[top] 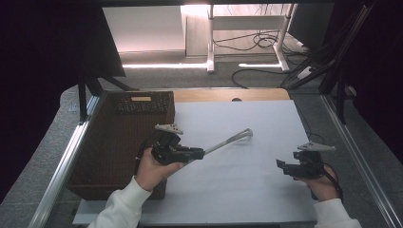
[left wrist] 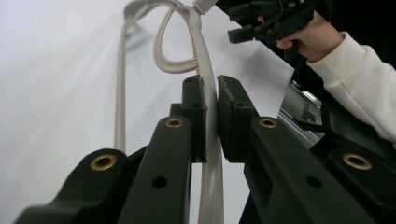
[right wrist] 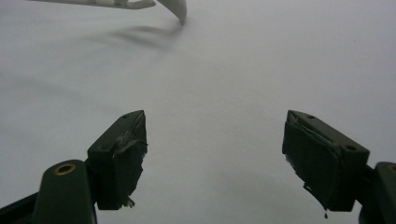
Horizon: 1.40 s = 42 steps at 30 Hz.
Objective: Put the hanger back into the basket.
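Observation:
A long, thin beige tool (top: 228, 141) sticks out up and to the right from my left gripper (top: 202, 153), raised over the white sheet. In the left gripper view the jaws are shut on the tool's flat beige stem (left wrist: 209, 154), and a looped part (left wrist: 175, 56) curves beyond the pads. The tool's curved end (right wrist: 175, 8) also appears at the top of the right gripper view. My right gripper (top: 280, 165) is held low at the right of the sheet, with its jaws wide open (right wrist: 215, 140) and nothing between them. It shows far off as well in the left gripper view, where it (left wrist: 243, 23) is held by a hand in a white sleeve.
A brown woven basket (top: 109, 142) stands at the table's left, right beside the left hand. The white sheet (top: 247, 190) covers the table's middle and right. Metal rails (top: 62, 166) run along both sides. Beyond the table lie cables and white desk legs (top: 210, 47).

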Each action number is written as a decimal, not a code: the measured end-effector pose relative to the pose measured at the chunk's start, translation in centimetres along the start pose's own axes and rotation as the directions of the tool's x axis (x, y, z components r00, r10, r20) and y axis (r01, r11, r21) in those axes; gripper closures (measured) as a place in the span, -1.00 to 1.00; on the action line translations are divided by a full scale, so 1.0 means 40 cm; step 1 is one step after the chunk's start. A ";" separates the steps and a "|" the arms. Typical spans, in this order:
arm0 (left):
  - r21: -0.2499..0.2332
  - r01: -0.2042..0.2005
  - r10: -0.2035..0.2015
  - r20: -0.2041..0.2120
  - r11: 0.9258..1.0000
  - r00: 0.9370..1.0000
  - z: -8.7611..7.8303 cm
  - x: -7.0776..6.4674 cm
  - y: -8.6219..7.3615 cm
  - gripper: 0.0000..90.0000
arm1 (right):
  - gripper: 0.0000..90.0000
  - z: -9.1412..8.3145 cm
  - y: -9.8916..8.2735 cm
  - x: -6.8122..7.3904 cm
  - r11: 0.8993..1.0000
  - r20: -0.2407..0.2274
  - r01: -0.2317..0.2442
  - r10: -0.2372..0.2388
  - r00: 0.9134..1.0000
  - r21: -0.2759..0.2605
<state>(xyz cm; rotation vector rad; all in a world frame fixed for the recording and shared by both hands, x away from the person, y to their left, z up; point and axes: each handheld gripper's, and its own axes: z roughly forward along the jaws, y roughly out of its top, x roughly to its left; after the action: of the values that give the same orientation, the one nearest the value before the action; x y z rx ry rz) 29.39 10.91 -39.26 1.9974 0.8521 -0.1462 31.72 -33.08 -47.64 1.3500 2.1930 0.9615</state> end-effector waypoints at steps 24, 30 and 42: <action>-0.134 0.020 -0.022 -0.014 0.991 1.000 -0.148 0.031 0.008 0.84 | -0.50 0.004 -0.003 -0.002 1.000 0.004 -0.001 0.001 1.000 0.009; -0.164 0.027 -0.032 -0.028 0.986 0.999 -0.186 0.043 0.000 0.84 | -0.50 0.005 -0.004 -0.001 1.000 0.004 -0.001 0.001 1.000 0.010; -0.214 0.035 -0.046 -0.045 0.976 0.998 -0.257 0.068 -0.024 0.84 | -0.50 0.007 -0.004 -0.001 1.000 0.005 0.003 -0.003 1.000 0.013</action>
<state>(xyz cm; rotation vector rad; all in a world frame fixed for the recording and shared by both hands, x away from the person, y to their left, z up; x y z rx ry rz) 28.52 20.77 -35.31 1.7901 0.9020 -0.0264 31.80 -33.09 -47.94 1.3534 2.2007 0.9430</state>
